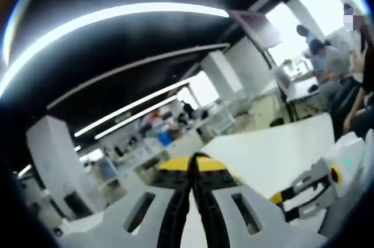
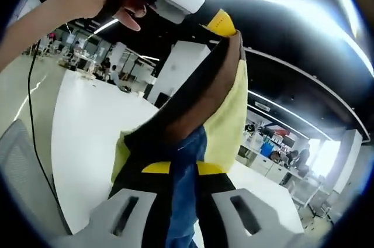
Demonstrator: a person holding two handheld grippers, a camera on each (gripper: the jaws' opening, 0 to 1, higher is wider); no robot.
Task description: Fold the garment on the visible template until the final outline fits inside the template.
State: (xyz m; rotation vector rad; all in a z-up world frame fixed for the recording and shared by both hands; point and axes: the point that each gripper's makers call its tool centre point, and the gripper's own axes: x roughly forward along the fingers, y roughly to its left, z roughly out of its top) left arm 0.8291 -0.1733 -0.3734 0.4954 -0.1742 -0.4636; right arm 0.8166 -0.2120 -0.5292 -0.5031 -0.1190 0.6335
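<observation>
Jaws: my right gripper (image 2: 175, 169) clamps the garment (image 2: 225, 125), my left gripper (image 1: 193, 165) looks pressed together | garment hangs above the white table (image 2: 87, 143), 12 o'clock | advice: lower both corners evenly, keep edge taut.

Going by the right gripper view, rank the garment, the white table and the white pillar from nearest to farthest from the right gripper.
1. Garment: clamped in the right gripper, rising to the left gripper.
2. White table: spread behind the garment, leftward.
3. White pillar: beyond the table's far edge.
</observation>
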